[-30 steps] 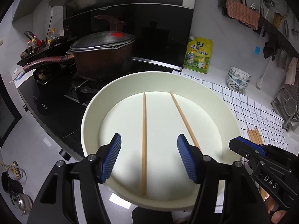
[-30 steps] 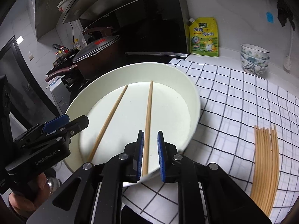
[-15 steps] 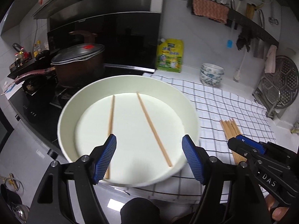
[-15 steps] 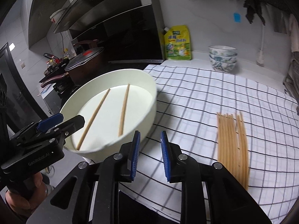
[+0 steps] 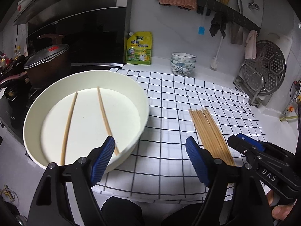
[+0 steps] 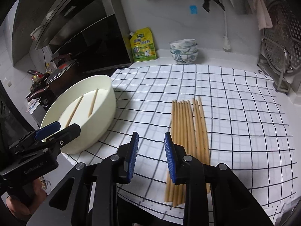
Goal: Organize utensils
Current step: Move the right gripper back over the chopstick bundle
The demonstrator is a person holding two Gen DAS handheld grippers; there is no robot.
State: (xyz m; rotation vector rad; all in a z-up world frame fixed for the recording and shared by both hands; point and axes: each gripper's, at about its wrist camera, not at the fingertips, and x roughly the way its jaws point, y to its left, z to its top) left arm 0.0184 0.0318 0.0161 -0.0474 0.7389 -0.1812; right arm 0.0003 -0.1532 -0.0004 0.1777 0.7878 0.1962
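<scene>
Hovering just above the checked cloth [image 6: 235, 113], the right gripper [image 6: 151, 156] is partly open and holds nothing; the left gripper [image 5: 150, 158] is spread wide and also empty, off to its left beside the basin. Directly ahead of the right fingertips, slightly right, lies the row of chopsticks [image 6: 188, 128] side by side on the cloth, their near ends almost under the right pad. Picking one well probably means dropping low at the near ends, pinching only the outermost stick so its neighbours are not dragged, then lifting level. Farther ahead and left, the white basin [image 6: 105, 113] sits on the cloth's edge with two chopsticks [image 5: 86, 118] lying apart on its floor. Beyond, stacked bowls [image 6: 183, 50] stand by the wall; their contents cannot be seen.
</scene>
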